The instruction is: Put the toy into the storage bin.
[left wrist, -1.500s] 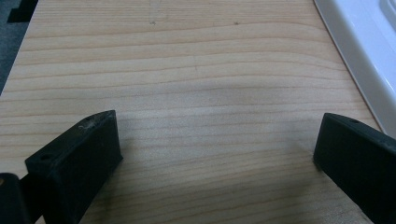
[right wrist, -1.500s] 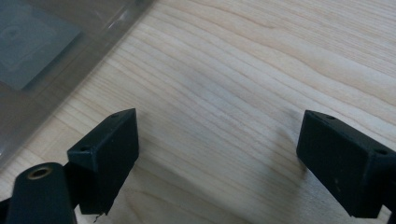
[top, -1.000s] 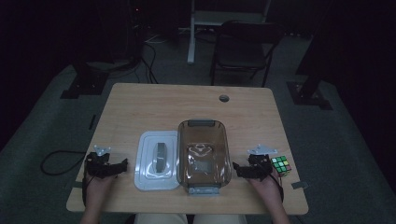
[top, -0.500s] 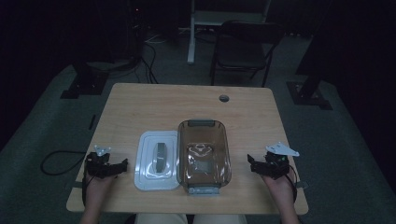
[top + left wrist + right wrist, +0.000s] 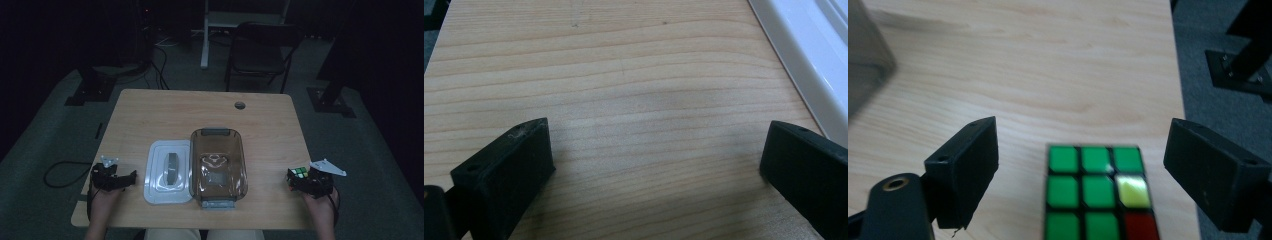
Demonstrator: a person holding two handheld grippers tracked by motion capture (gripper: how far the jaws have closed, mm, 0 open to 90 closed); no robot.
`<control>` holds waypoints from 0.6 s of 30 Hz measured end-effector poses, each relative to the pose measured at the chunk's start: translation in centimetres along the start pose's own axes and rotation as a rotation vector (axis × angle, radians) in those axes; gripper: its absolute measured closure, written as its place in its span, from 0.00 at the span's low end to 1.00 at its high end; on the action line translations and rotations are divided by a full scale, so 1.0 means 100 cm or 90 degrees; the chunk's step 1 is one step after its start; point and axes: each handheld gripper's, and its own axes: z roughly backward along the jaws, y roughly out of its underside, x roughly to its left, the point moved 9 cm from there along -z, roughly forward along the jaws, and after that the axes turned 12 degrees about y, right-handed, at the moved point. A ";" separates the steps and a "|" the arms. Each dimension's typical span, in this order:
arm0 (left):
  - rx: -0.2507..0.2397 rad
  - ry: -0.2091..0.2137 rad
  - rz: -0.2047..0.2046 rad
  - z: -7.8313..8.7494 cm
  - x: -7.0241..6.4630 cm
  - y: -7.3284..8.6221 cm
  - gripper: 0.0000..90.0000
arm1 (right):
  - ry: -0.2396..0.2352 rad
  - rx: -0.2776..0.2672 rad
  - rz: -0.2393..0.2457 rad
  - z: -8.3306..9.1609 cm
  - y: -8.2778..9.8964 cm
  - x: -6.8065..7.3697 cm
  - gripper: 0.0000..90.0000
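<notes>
A Rubik's cube [image 5: 298,173] lies near the table's right edge. In the right gripper view its green face [image 5: 1095,195] sits between the two black jaws with a gap on each side. My right gripper [image 5: 305,181] [image 5: 1085,139] is open around it and does not press on it. At the front left my left gripper [image 5: 117,177] [image 5: 659,145] rests open over bare wood, nothing between its jaws. A brown see-through container [image 5: 217,165] stands at the front middle, with its white lid [image 5: 169,171] flat beside it on the left.
The lid's white rim [image 5: 804,55] lies just right of my left jaws. The container's corner [image 5: 865,55] shows blurred at the far left of the right gripper view. The table's right edge [image 5: 1180,90] runs close beside the cube. A chair [image 5: 260,50] stands beyond the table.
My right hand has moved right, from beside the container to the table's right edge, and its jaws now straddle the cube. The cube and the left hand stayed put.
</notes>
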 end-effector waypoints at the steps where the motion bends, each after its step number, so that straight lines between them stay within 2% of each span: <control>1: 0.000 0.000 0.000 0.000 0.000 0.000 0.01 | 0.001 0.006 -0.005 0.000 0.004 -0.003 0.16; 6: 0.000 0.000 0.000 0.000 0.000 0.000 0.01 | 0.007 0.023 -0.011 -0.003 0.018 -0.010 0.16; 10: 0.000 0.000 0.000 0.000 0.000 0.000 0.01 | -0.004 0.037 -0.028 -0.006 0.035 -0.011 0.17; 12: 0.000 0.000 0.000 0.000 0.000 0.000 0.01 | -0.014 0.041 -0.038 -0.008 0.040 -0.010 0.18; 18: 0.000 0.000 0.000 0.000 0.000 0.000 0.01 | -0.020 0.061 -0.038 -0.018 0.051 -0.004 0.21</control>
